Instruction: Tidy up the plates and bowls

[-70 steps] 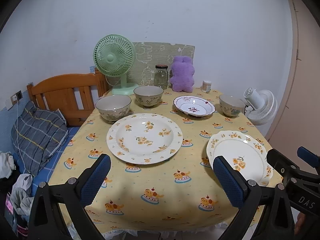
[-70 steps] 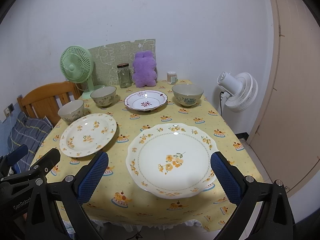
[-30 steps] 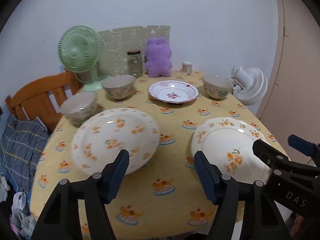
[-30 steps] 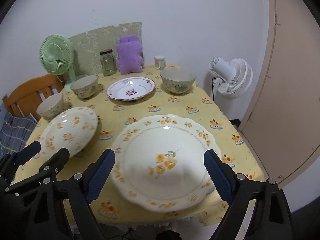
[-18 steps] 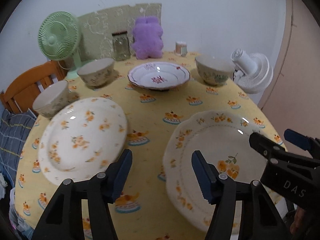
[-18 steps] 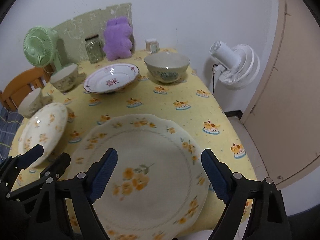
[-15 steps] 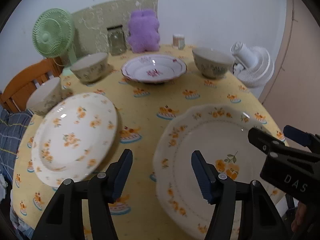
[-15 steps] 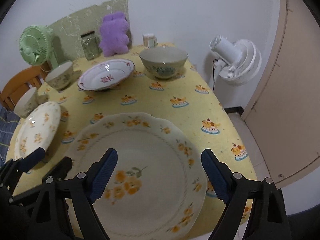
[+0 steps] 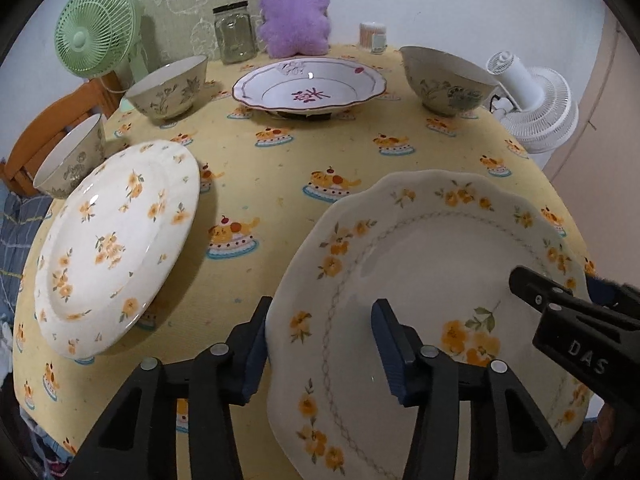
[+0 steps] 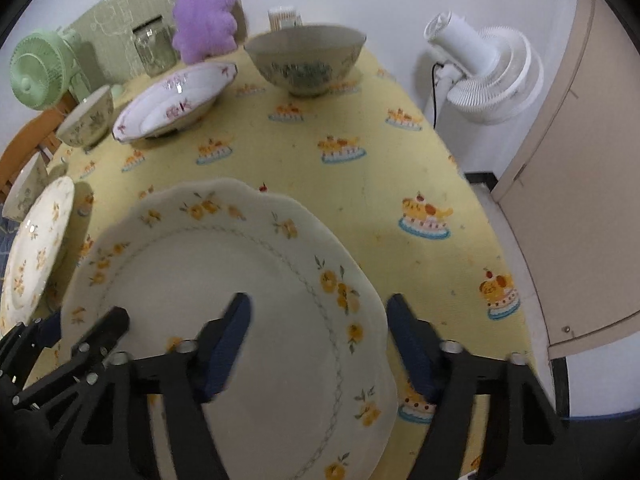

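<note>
Scalloped plate [image 9: 420, 264]: your bottom frame edge cuts its near rim in the left wrist view.
Leftmost bowl [image 10: 25, 190]: sliced by the left edge in your right wrist view.
Right gripper [image 10: 316, 344]: motion-blurred at lower centre; pad contact with the plate unclear.
Small container [image 9: 373, 35]: contents too small to read.

A table [image 9: 280, 200] holds two plates at the near edge: a scalloped plate [image 9: 432, 264] on the right, a round plate [image 9: 116, 240] on the left. Behind them lies a deep plate [image 9: 308, 92], with two bowls [image 9: 168, 88] to its left and one bowl [image 9: 448, 80] to its right. A jar [image 9: 235, 34] and plush toy [image 9: 294, 14] stand at the back.
</note>
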Available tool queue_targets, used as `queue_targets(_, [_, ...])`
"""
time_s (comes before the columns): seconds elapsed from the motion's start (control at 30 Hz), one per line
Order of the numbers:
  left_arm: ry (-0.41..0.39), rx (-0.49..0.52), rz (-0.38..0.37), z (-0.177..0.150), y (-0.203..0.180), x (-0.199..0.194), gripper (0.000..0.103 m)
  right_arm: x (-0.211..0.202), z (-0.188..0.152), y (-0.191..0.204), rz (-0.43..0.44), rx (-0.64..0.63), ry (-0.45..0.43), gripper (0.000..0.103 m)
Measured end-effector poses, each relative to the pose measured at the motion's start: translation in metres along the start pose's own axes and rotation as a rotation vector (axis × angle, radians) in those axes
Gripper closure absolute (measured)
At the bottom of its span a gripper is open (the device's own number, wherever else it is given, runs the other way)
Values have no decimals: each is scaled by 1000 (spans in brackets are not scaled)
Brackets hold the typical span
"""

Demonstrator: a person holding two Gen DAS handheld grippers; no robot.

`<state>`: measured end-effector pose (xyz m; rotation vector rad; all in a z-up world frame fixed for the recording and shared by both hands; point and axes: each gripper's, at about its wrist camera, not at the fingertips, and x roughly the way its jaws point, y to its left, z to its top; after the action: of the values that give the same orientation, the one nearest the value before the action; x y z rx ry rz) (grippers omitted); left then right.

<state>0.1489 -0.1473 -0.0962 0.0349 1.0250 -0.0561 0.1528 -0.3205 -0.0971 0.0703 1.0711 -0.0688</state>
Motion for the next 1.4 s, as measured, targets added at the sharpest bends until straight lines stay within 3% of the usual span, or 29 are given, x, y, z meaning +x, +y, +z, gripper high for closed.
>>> queue_targets(0.33, [28, -19, 8, 8, 2, 4, 52, 2, 9, 2, 10, -16, 24, 42])
queue_targets(1.03, [47, -135, 108, 38, 23, 22, 52, 31, 61, 33, 68, -109, 46, 43])
queue_targets(1.4, [43, -169, 145, 41, 22, 24, 49, 39, 71, 38, 72, -147, 27, 43])
